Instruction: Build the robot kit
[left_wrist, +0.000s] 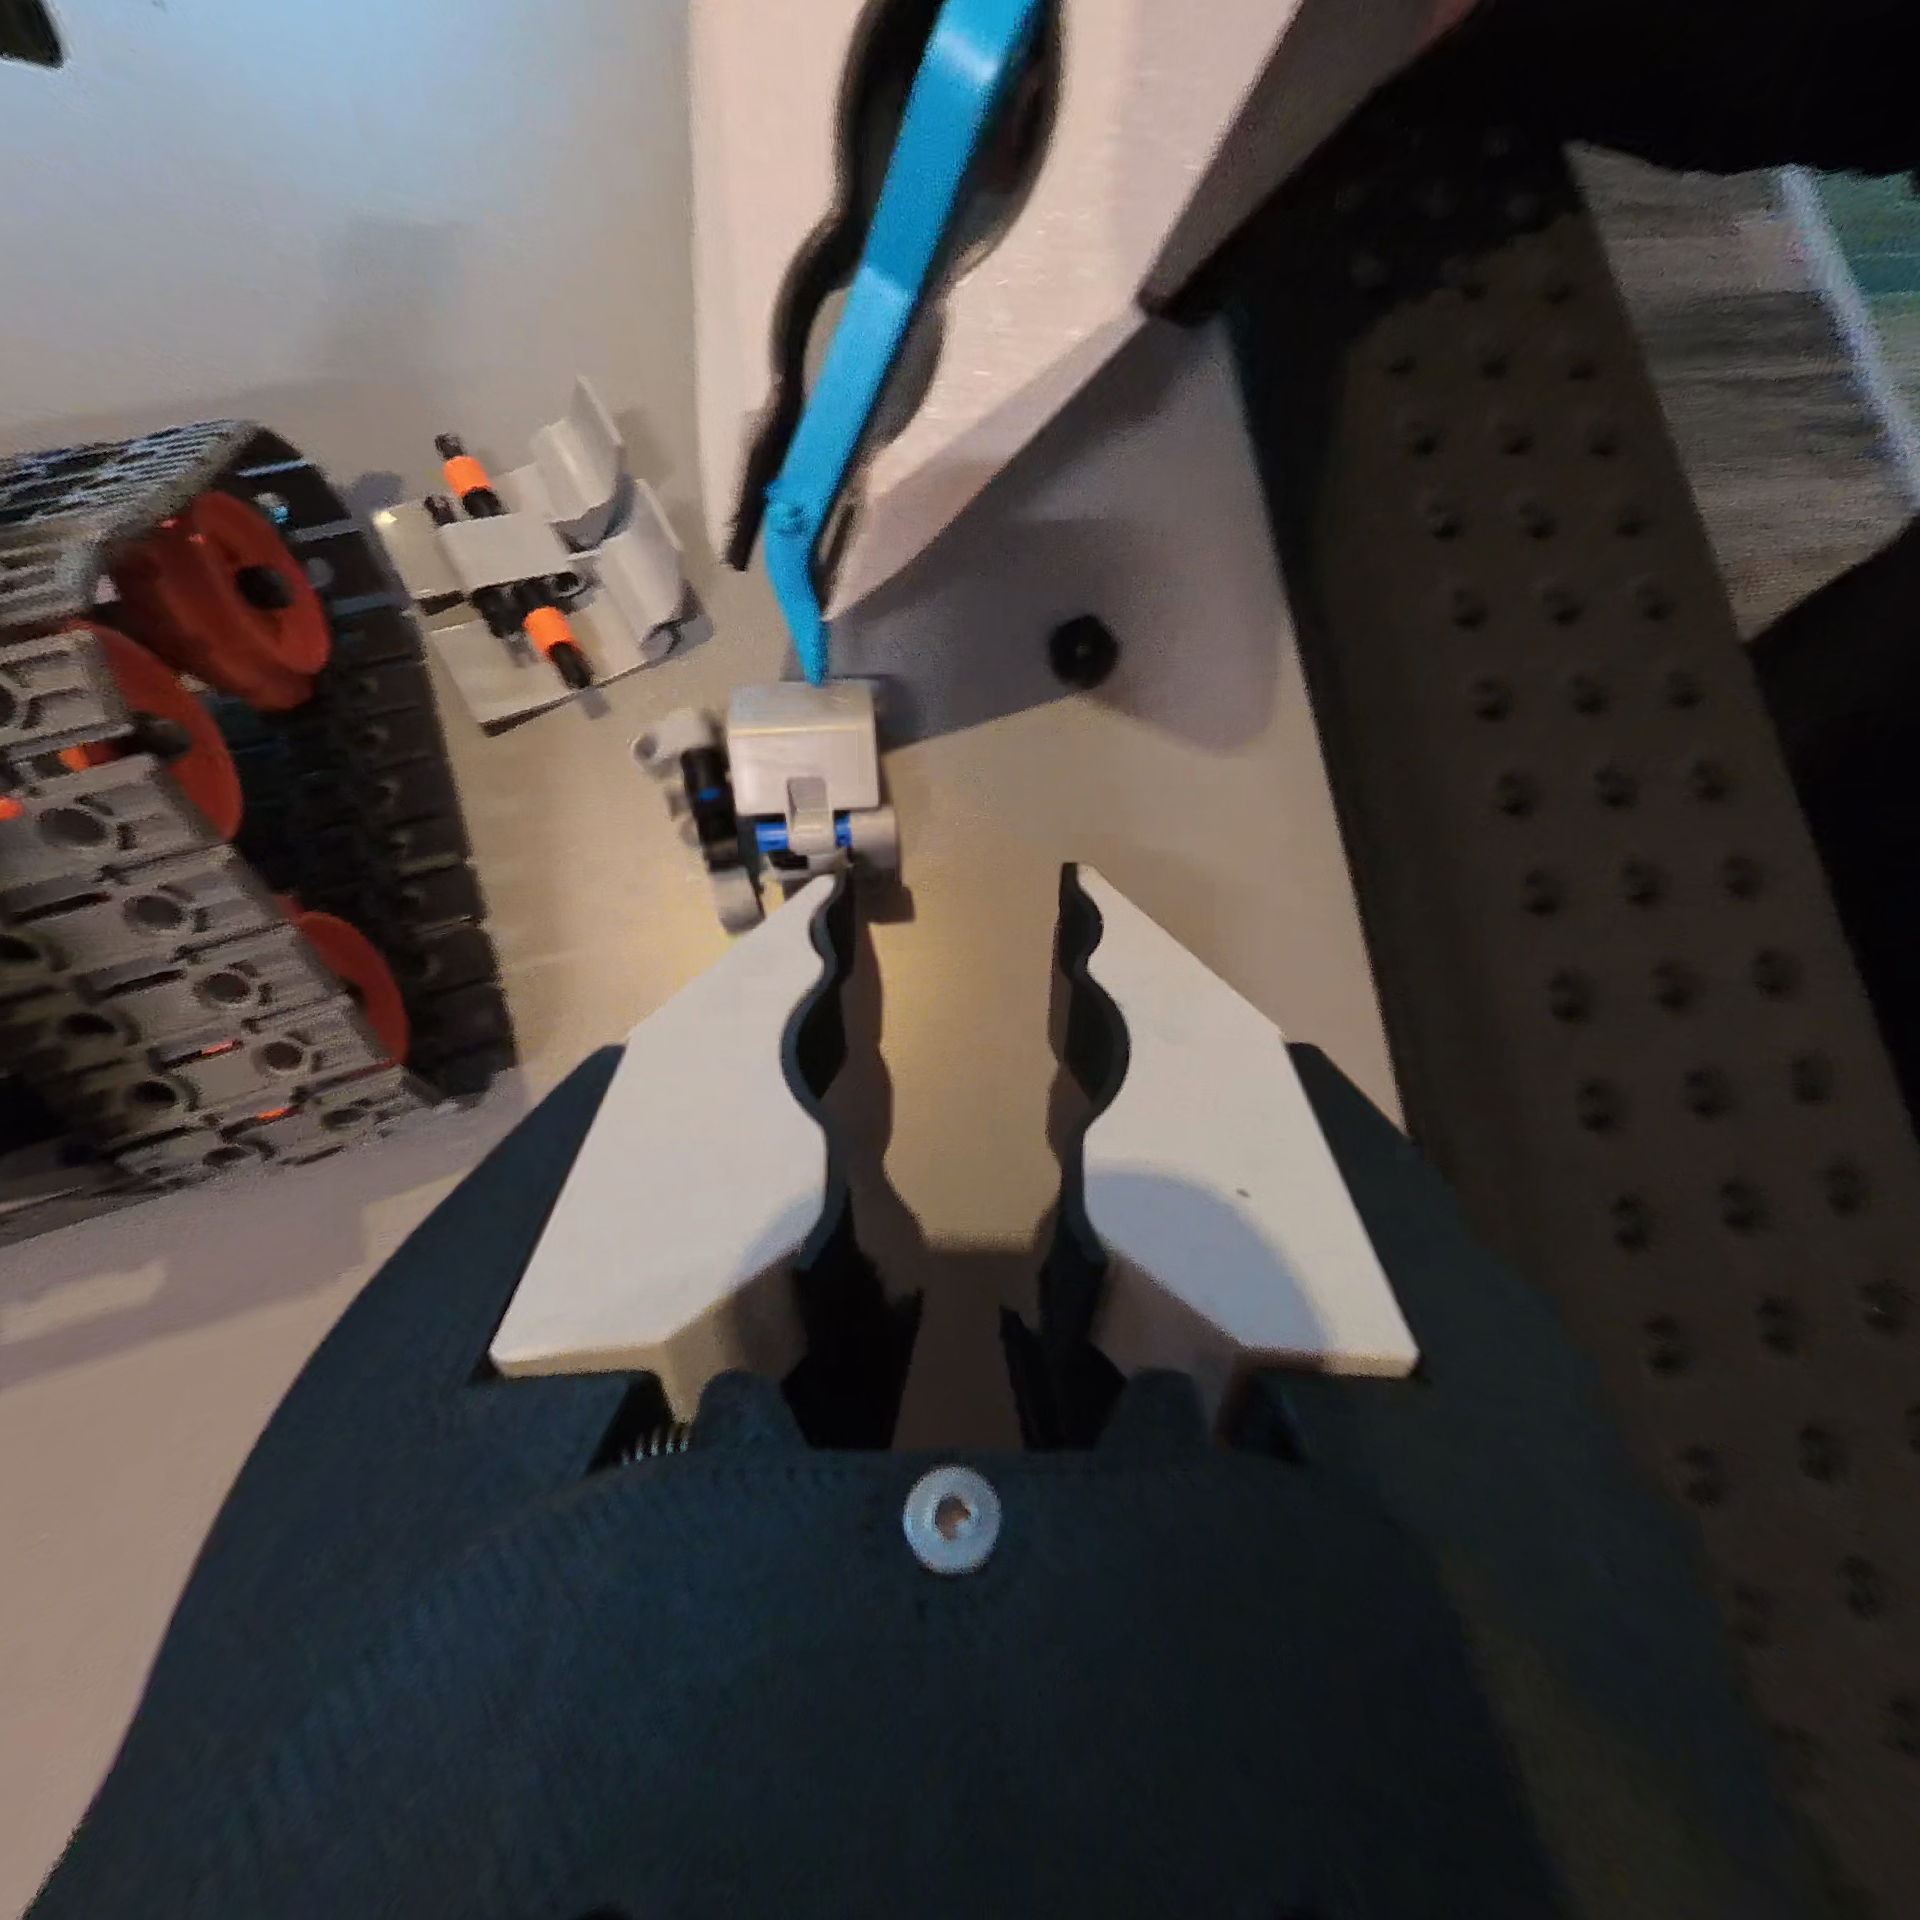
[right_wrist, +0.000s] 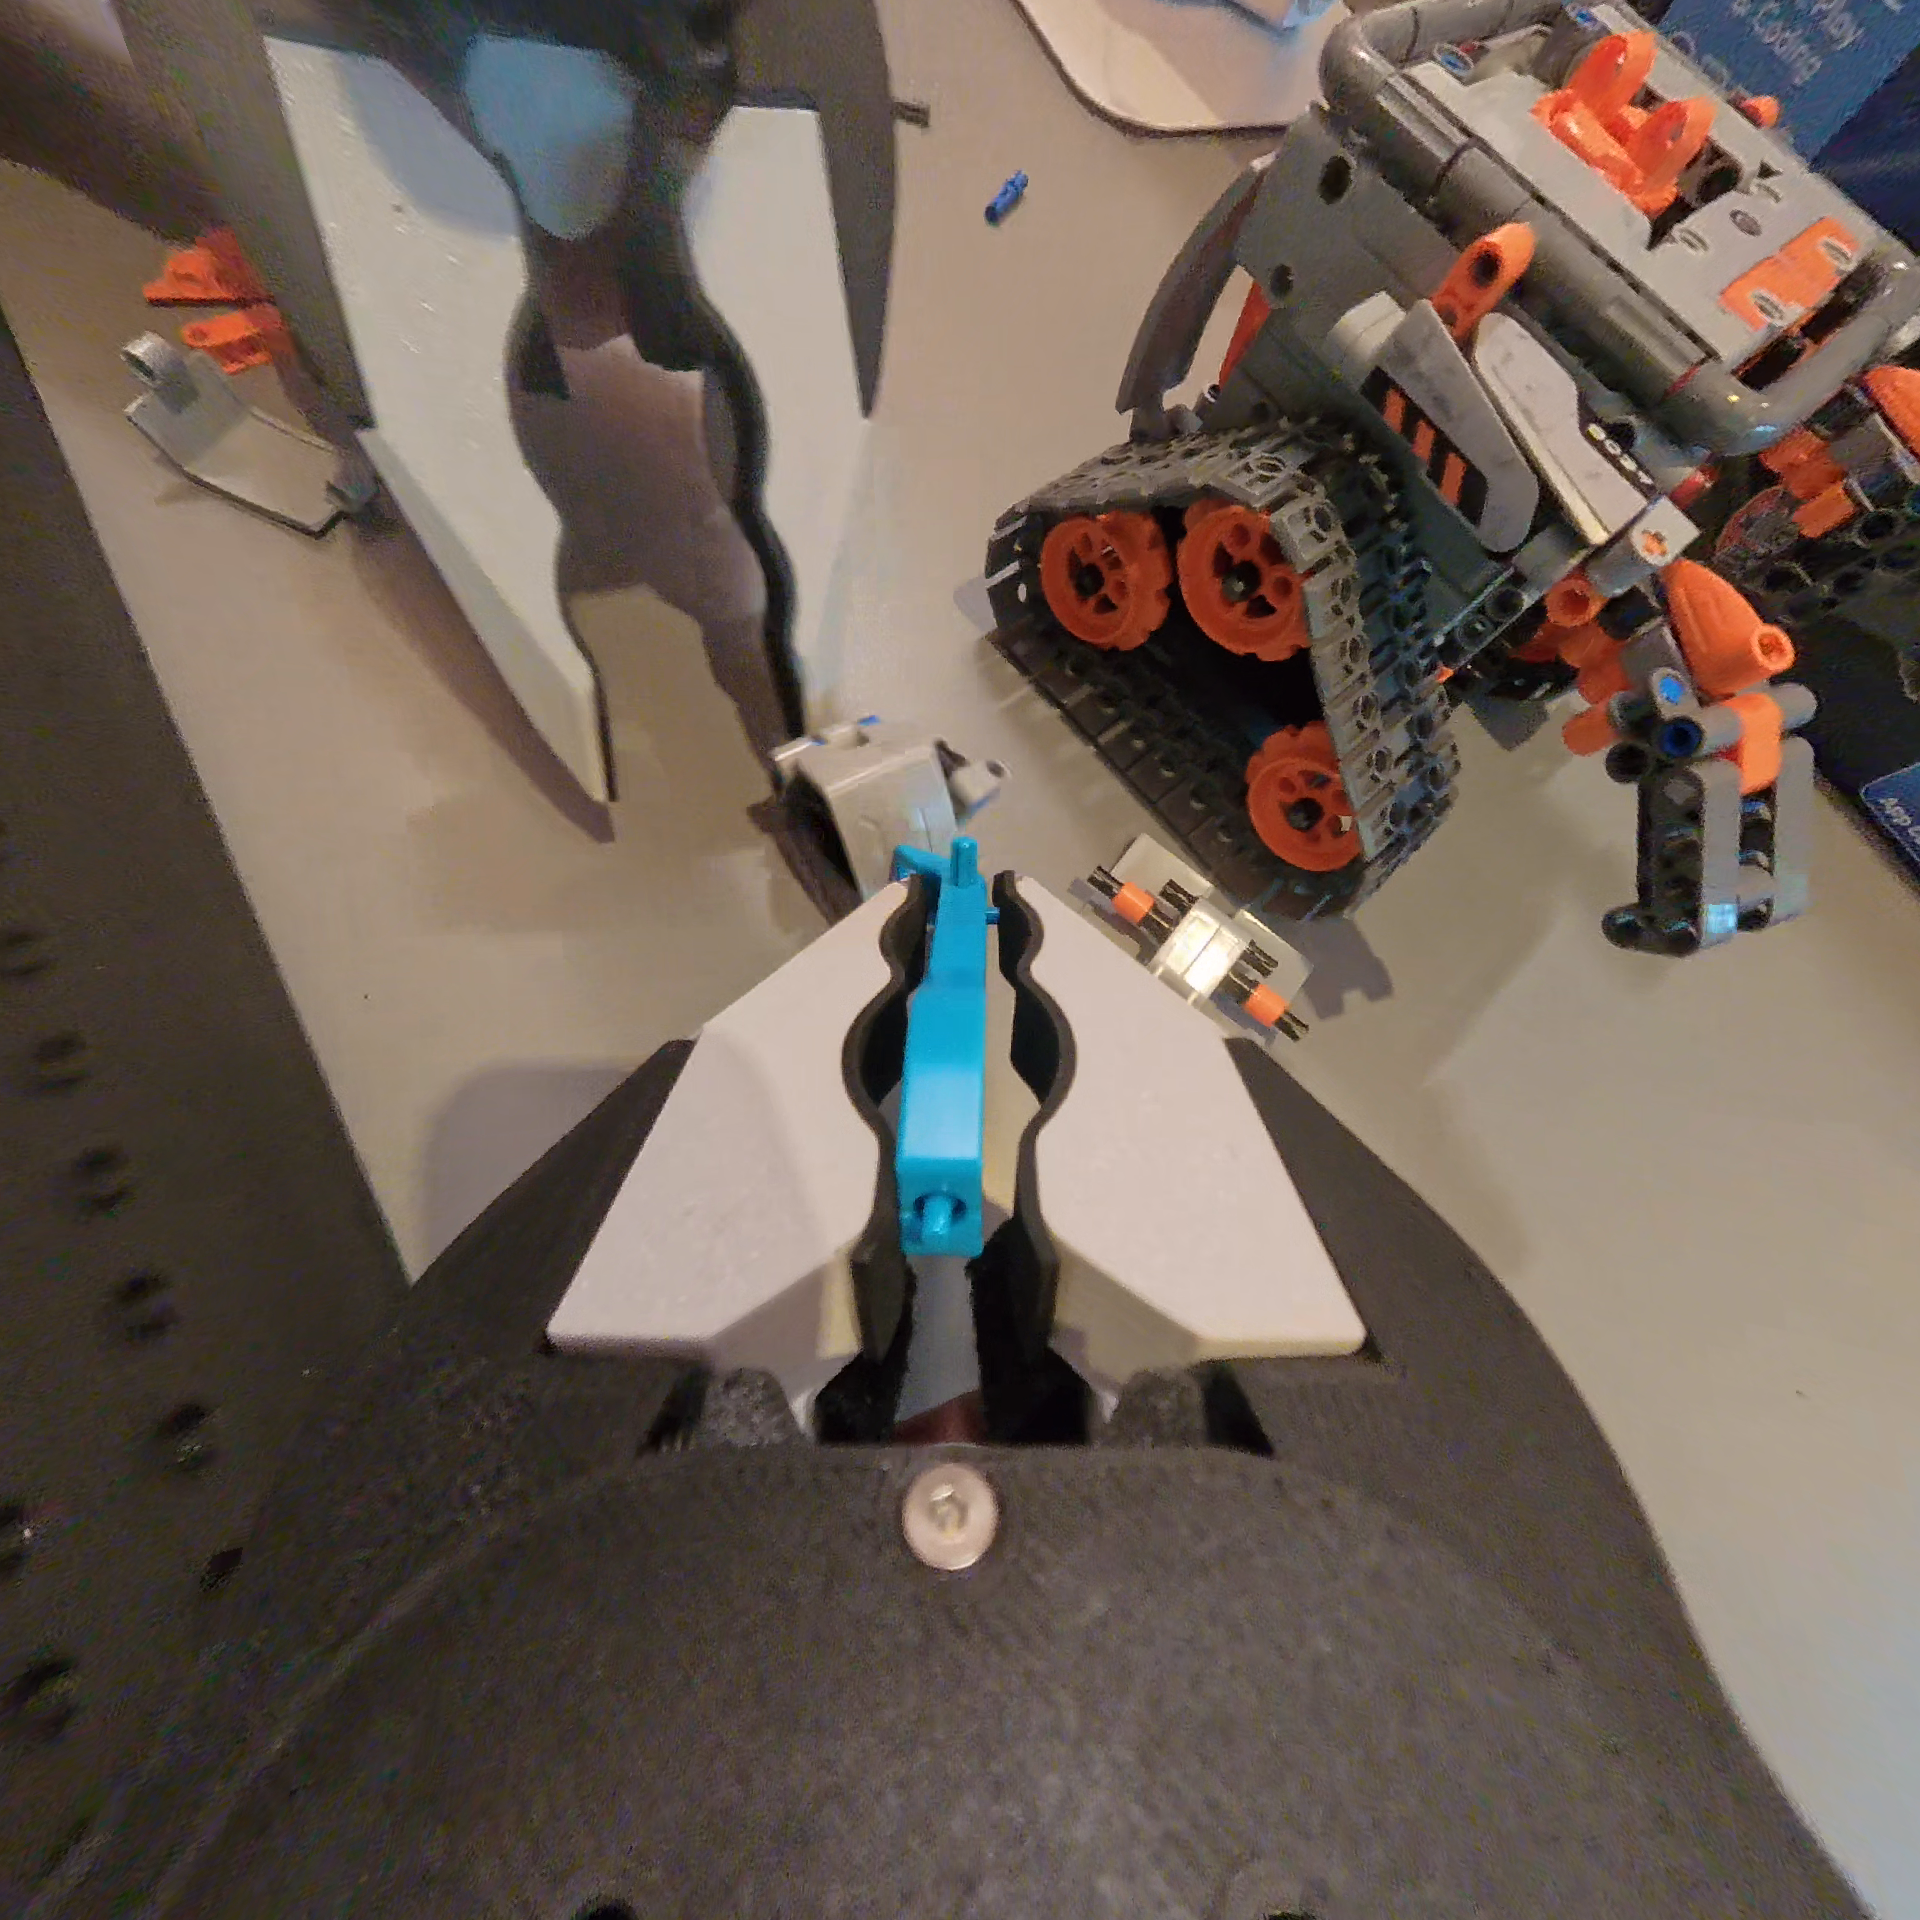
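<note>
A small grey brick assembly with black and blue pins lies on the pale table. My left gripper is open and empty, its left fingertip right at the assembly's near edge. My right gripper is shut on a long blue plastic piece that lies along the fingers. The blue piece comes down from above in the left wrist view and its tip touches the top of the assembly. In the right wrist view the assembly sits just beyond the blue tip, with the open left gripper behind it.
A grey and orange tracked brick vehicle stands at the right, also showing in the left wrist view. A grey panel part with orange bushes lies beside it. A loose blue pin and a grey panel with orange parts lie farther off. Left tips to right tips: about 6 cm.
</note>
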